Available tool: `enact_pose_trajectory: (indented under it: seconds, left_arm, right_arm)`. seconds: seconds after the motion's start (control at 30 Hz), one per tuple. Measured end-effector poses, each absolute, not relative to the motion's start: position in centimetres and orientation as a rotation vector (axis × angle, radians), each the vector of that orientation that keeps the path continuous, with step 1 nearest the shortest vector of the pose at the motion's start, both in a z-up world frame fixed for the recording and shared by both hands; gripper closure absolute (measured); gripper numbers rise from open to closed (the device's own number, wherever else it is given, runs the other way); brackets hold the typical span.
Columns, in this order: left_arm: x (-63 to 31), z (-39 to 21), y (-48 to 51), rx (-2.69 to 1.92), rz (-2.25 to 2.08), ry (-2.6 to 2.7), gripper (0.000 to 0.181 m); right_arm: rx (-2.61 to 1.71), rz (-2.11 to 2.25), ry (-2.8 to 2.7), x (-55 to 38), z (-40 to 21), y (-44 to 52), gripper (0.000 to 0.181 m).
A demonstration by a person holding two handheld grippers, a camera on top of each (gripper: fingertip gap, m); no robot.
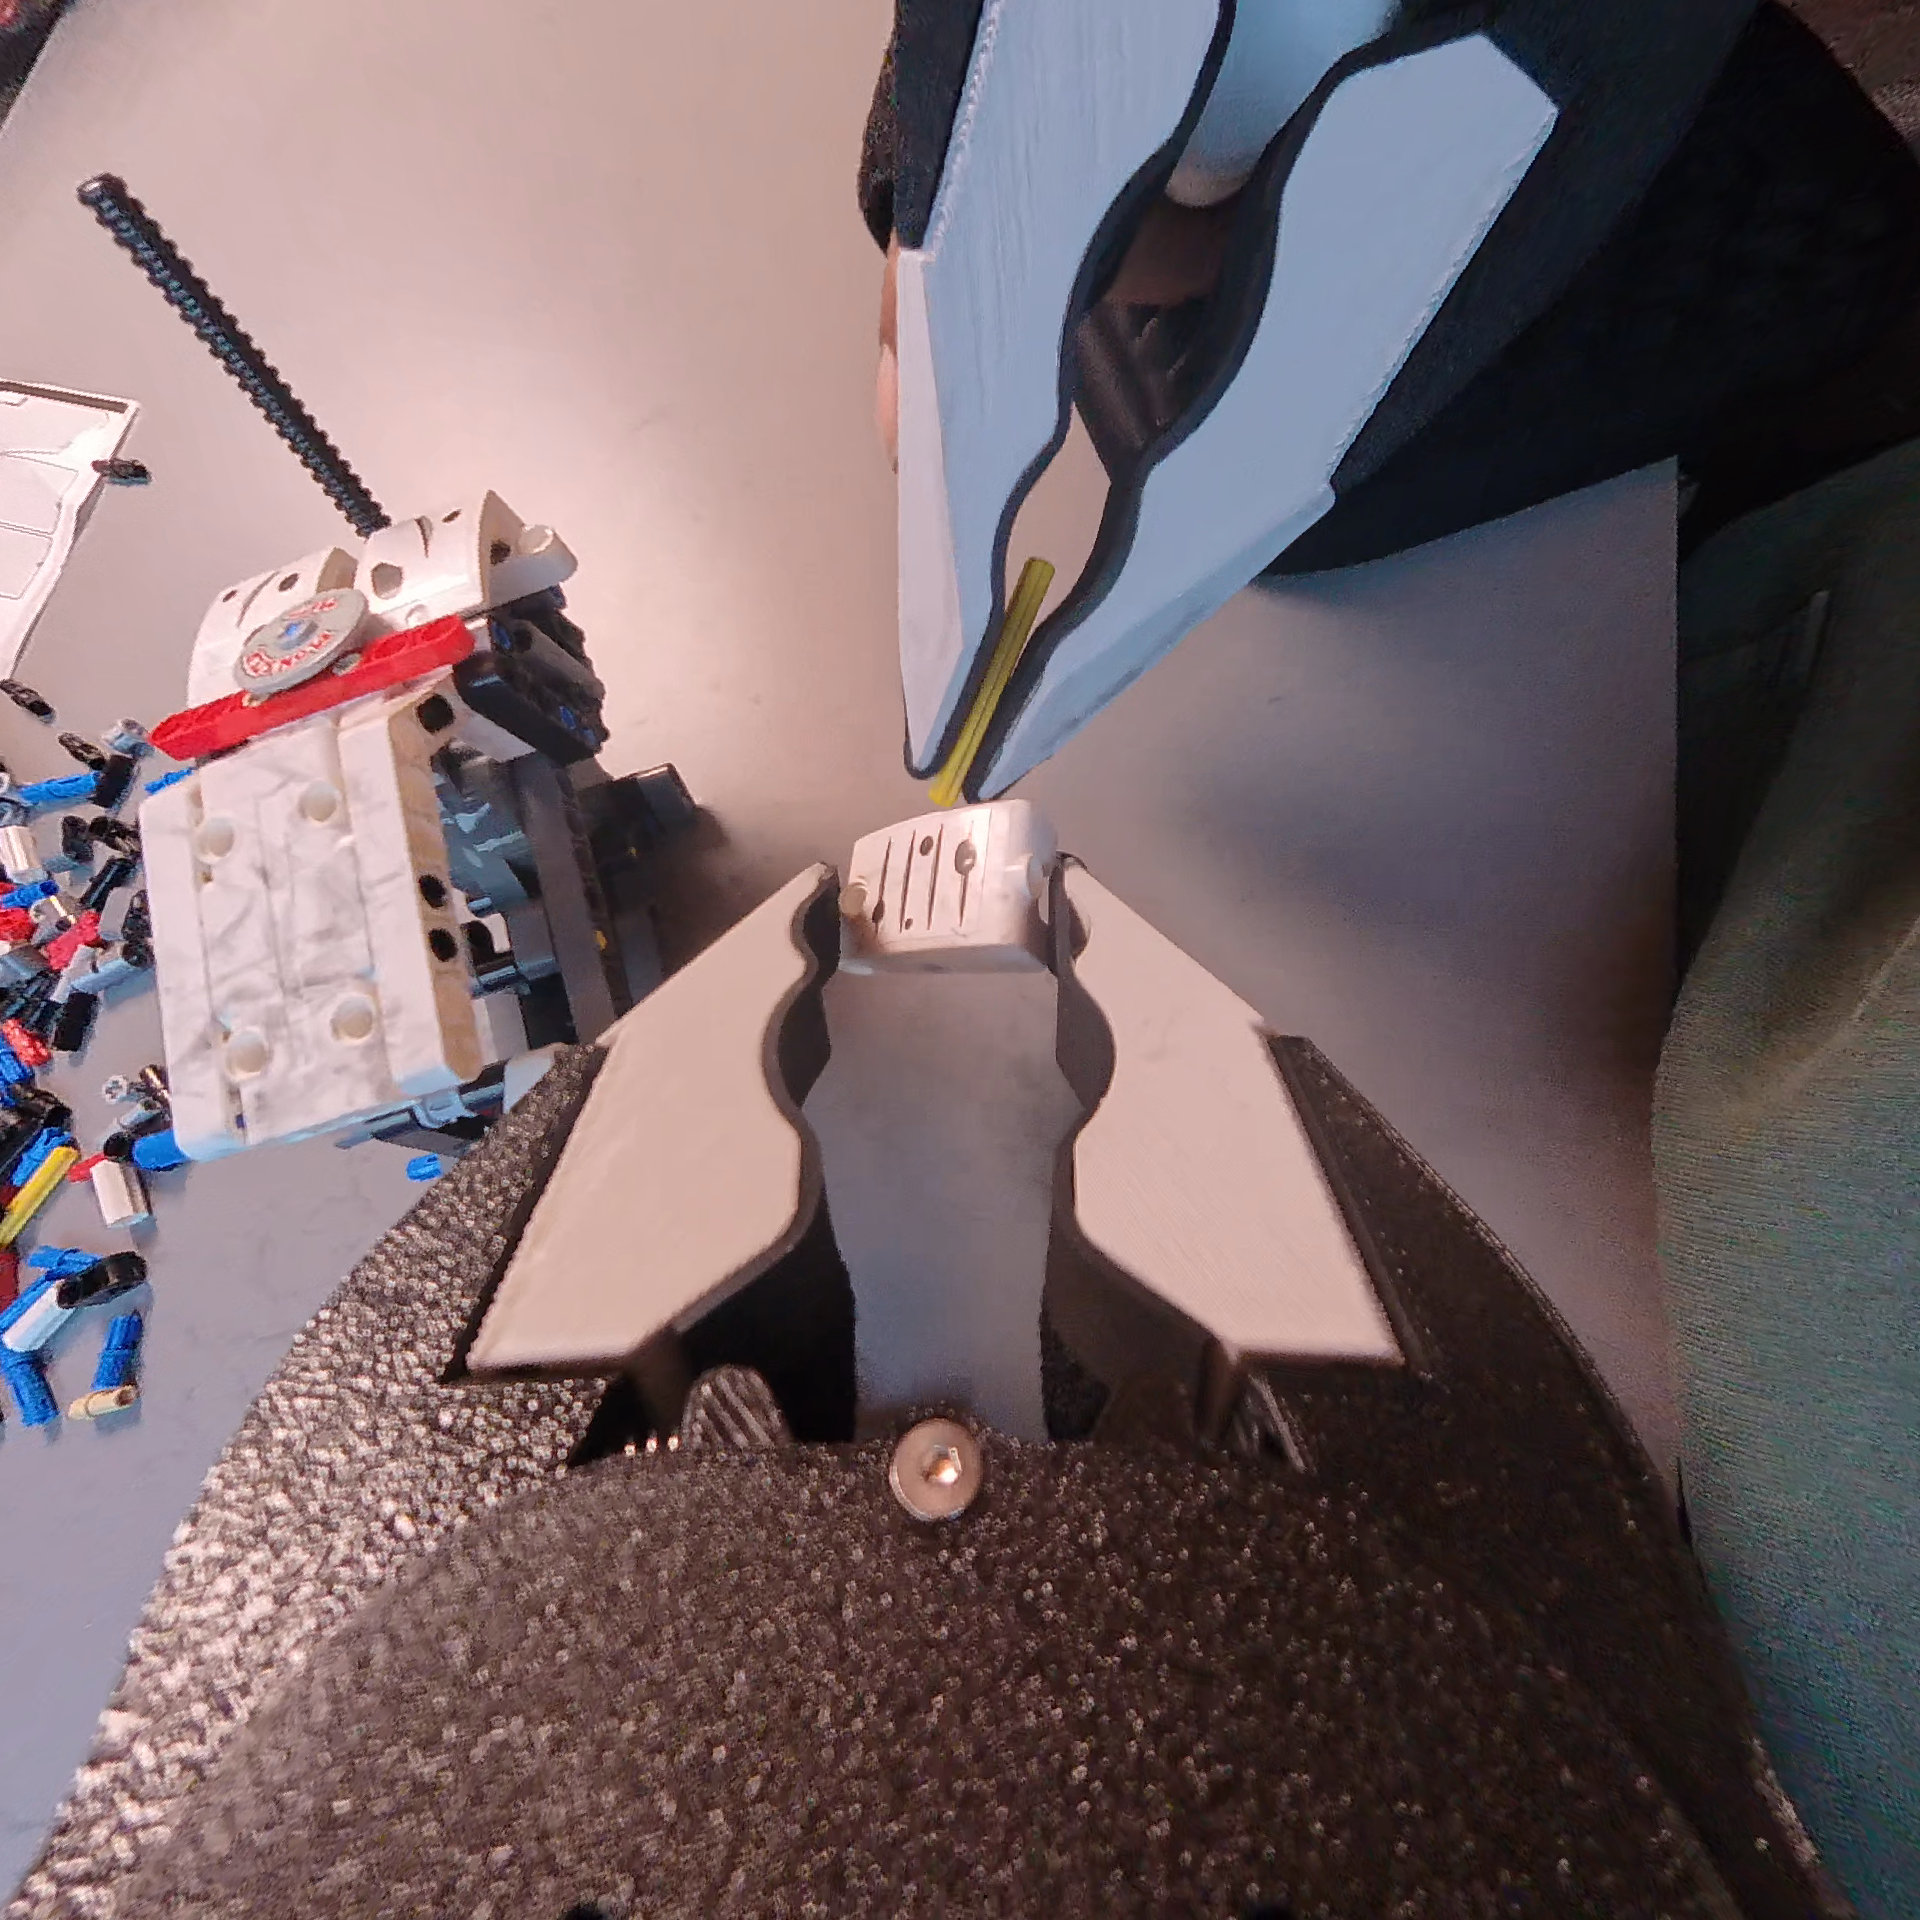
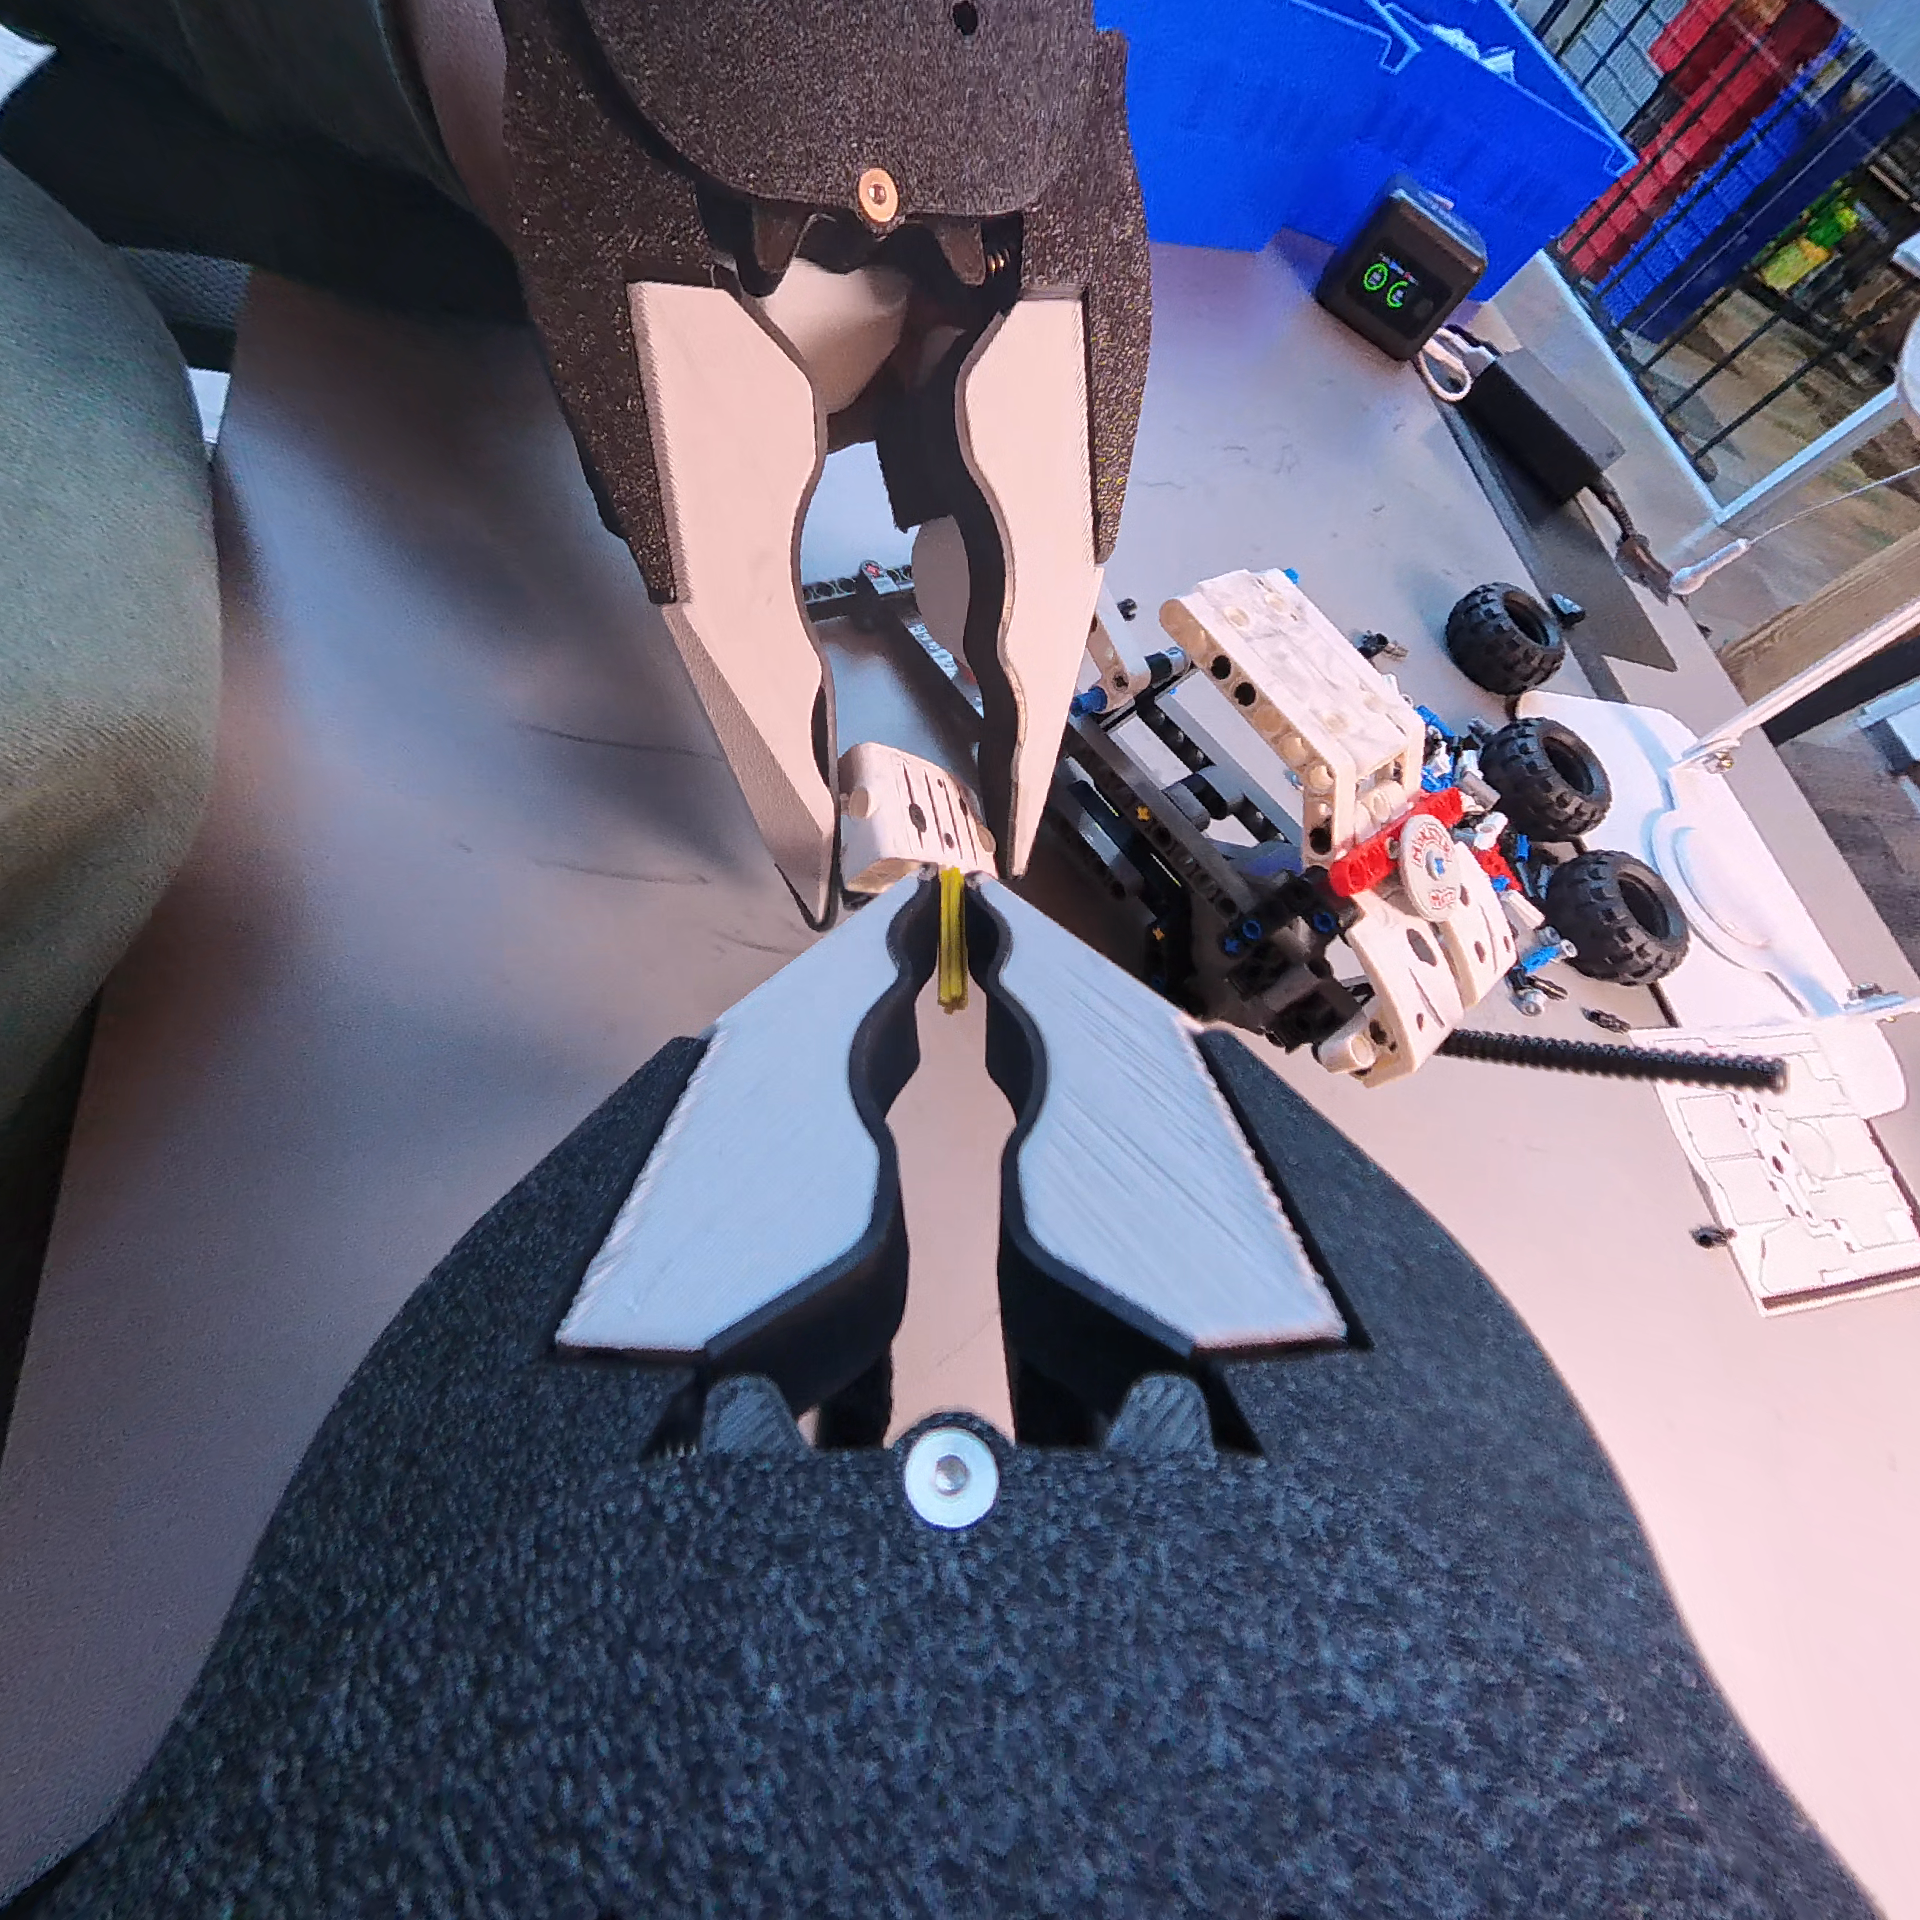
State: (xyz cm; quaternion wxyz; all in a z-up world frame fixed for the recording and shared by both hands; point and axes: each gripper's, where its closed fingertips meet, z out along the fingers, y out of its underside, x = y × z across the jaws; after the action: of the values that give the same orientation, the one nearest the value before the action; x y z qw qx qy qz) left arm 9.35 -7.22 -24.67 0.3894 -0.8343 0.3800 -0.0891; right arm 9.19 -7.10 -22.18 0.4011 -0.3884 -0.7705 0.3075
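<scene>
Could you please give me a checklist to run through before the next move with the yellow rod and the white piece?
1. Left hand-held gripper shut on the white piece: ok.
2. Right hand-held gripper shut on the yellow rod: ok.
3. Rod tip at the piece's top face: ok, it meets it in both views.
4. Rod lined up with a hole: cannot tell, the contact spot is hidden.
5. Both held above the table, apart from the truck model: ok.
6. Loose parts away from the grippers: ok.
</scene>
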Motion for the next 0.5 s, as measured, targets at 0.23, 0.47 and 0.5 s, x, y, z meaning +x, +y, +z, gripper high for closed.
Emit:
enact_pose_trajectory:
  seconds: [0.23, 0.47, 0.5]
  left_arm:
    - [9.2, -24.2, -7.2, -2.106, -0.223, 0.956, 0.142]
    - [9.2, -23.5, -7.3, -2.068, -0.275, 0.933, 0.142]
    - [9.2, -23.3, -7.3, -2.052, -0.289, 0.923, 0.142]
  right_arm:
    - [-1.002, 0.836, -1.93, 9.0, -21.8, -7.1, 0.178]
    - [-1.01, 0.896, -1.891, 8.8, -21.1, -7.3, 0.178]
    - [-1.011, 0.917, -1.879, 8.7, -20.8, -7.3, 0.178]
